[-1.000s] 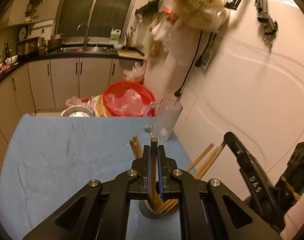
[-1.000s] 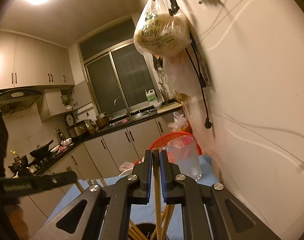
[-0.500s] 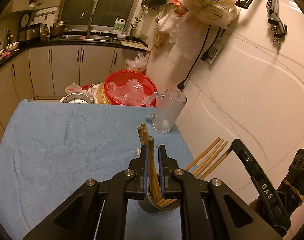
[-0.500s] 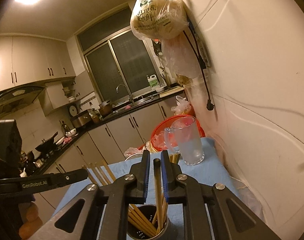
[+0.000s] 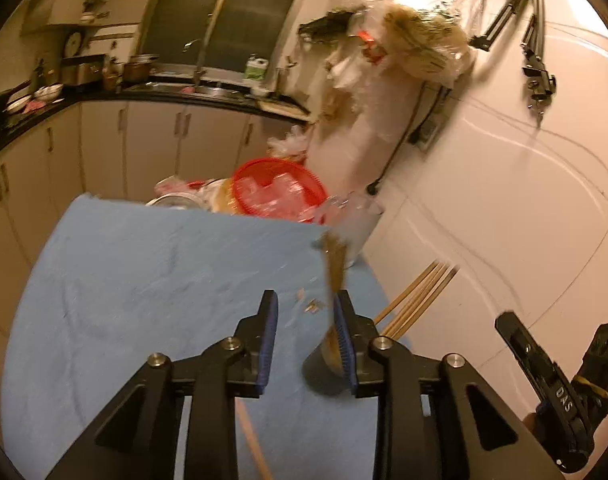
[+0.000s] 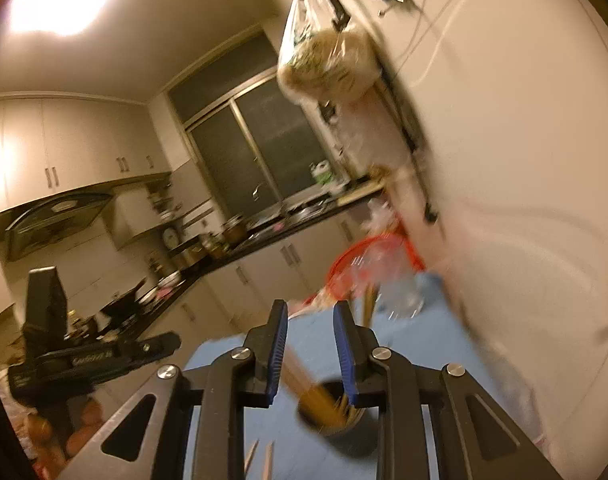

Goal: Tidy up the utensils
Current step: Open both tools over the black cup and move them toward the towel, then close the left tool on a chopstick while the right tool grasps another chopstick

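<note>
Left gripper [image 5: 306, 340]: jaws just opening, released, nothing between them. Right gripper [image 6: 310, 350]: likewise parted and empty. Chopsticks [image 6: 328, 400] stand in the cup [image 6: 332, 420] on the blue cloth [image 5: 143, 280]. Beyond, a glass mug [image 5: 356, 228], blurred.

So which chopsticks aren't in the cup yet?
The loose chopstick lying flat on the blue cloth below the left gripper; the others stand bundled in the holder cup.

Wooden chopsticks [image 6: 328, 396] stand bundled in a dark round holder [image 6: 336, 420] on the blue-covered tabletop [image 5: 143, 280], fanning outward above its rim. Loose chopsticks [image 6: 259, 460] lie flat just beside the holder, on its near side.
</note>
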Tool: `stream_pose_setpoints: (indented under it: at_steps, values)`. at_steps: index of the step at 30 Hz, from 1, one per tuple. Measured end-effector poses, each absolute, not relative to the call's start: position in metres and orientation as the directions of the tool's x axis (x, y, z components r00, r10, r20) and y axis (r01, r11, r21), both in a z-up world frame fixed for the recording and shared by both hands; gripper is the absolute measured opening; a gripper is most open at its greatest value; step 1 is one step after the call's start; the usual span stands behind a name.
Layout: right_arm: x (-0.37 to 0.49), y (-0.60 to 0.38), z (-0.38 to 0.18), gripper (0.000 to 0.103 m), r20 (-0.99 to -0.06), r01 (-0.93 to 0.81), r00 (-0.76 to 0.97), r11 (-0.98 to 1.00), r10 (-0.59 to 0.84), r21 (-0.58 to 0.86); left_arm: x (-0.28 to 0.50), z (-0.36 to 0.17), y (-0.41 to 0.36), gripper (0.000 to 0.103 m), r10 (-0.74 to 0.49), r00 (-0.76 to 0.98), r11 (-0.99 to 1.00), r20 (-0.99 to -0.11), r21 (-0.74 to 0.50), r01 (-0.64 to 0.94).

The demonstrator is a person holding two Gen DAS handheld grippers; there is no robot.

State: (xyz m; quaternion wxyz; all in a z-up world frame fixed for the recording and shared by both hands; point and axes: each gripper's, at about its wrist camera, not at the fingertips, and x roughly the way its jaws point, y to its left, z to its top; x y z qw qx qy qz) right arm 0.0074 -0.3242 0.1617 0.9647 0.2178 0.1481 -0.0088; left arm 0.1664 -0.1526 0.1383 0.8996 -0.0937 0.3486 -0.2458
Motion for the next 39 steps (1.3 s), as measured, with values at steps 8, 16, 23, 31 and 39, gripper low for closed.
stream_pose_setpoints:
  at_steps: [8,16,23,31,39]
  values:
    - [0.012,-0.251,0.079,0.027,-0.567,0.043,0.8,0.923,0.197,0.381,0.13,0.036,-0.084,0.029,-0.415,0.539,0.91,-0.733,-0.342,0.236]
    - [0.029,-0.209,0.035,0.027,-0.715,0.039,0.662,0.942,0.225,0.333,0.111,-0.04,-0.059,0.029,-0.313,0.463,0.95,-0.829,-0.269,0.16]
    - [0.058,-0.184,0.019,0.027,-0.787,0.053,0.591,0.964,0.179,0.259,0.096,-0.055,-0.066,0.03,-0.252,0.53,0.964,-0.81,-0.162,0.21]
    - [0.137,-0.174,-0.001,0.027,-0.86,0.087,0.484,0.969,0.16,0.23,0.079,-0.06,-0.077,0.037,-0.238,0.575,0.962,-0.783,-0.106,0.253]
    - [0.195,-0.152,-0.022,0.026,-0.925,0.093,0.378,0.992,0.042,0.083,0.083,-0.057,-0.066,0.038,-0.266,0.567,0.956,-0.779,-0.139,0.257]
